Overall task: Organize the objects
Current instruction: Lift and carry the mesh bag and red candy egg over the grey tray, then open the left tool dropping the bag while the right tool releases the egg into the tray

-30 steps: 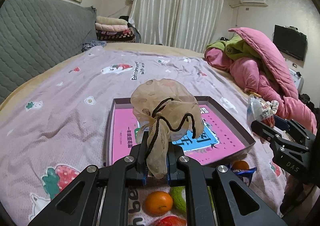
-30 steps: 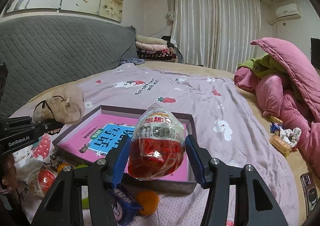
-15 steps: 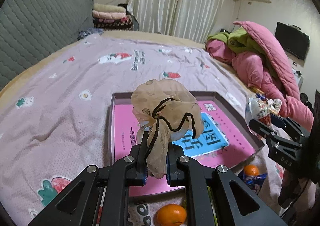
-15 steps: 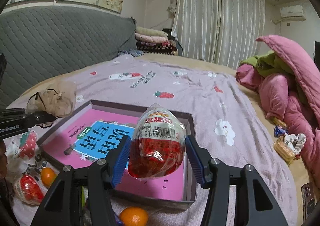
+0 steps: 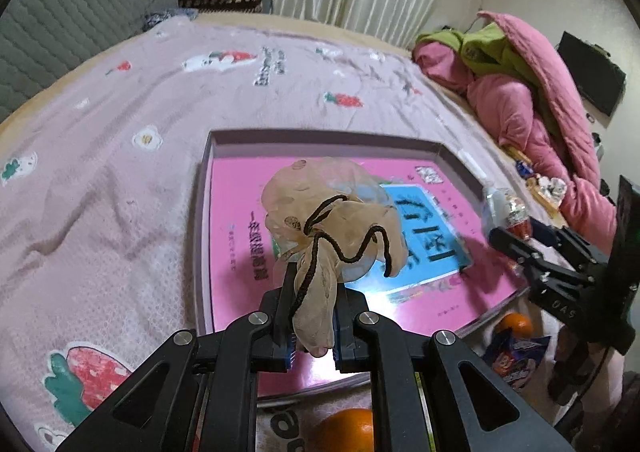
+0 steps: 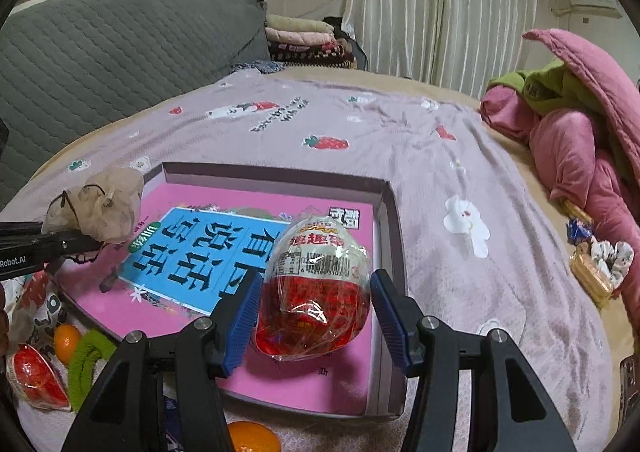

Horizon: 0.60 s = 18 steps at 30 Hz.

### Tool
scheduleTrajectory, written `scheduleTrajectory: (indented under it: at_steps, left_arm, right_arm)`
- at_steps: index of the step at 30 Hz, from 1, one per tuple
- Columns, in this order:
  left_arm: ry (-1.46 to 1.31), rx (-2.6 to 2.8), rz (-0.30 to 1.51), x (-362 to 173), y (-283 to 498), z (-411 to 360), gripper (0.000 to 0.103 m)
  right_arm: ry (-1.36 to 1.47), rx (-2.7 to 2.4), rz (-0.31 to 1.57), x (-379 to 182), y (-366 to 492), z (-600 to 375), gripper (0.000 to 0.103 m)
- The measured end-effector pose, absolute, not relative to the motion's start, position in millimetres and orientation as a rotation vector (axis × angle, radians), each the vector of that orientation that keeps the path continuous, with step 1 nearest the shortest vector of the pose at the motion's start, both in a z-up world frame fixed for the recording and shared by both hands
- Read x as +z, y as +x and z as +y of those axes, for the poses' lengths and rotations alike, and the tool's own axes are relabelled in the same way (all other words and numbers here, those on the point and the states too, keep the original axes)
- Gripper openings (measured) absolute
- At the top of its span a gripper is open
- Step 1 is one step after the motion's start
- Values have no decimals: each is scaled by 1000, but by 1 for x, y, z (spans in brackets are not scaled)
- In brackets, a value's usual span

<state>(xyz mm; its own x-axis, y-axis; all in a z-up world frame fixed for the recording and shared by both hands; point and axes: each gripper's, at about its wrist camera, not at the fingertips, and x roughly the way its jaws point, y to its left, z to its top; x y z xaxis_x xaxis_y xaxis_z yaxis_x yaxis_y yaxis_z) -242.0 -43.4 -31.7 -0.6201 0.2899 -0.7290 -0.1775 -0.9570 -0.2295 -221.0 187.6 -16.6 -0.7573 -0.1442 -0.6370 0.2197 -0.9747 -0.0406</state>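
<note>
Pink-floored box (image 5: pixel 204 236) lay directly below both claws: the left claw (image 5: pixel 313 326) pinched a tan drawstring pouch (image 5: pixel 332 219) over its middle, the right claw (image 6: pixel 314 316) clamped a wrapped egg-shaped snack (image 6: pixel 316 288) above the near right corner

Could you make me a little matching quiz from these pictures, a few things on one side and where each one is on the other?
Things:
1. pouch
2. egg toy
3. orange
4. pink quilt

Places:
A. heaped at the bed's right edge
B. in the right hand-held gripper
C. on the bedspread in front of the box
D. in the left hand-held gripper

Pairs: 1-D, 2-B, 3-C, 4-A
</note>
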Motion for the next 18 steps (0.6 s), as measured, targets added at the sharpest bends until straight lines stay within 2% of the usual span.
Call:
scheduleTrajectory:
  at_steps: [18]
  left_arm:
    - [-1309, 2589, -214, -45, -248, -48, 18]
  right_arm:
    - [1079, -2743, 121, -29, -225, 191, 57]
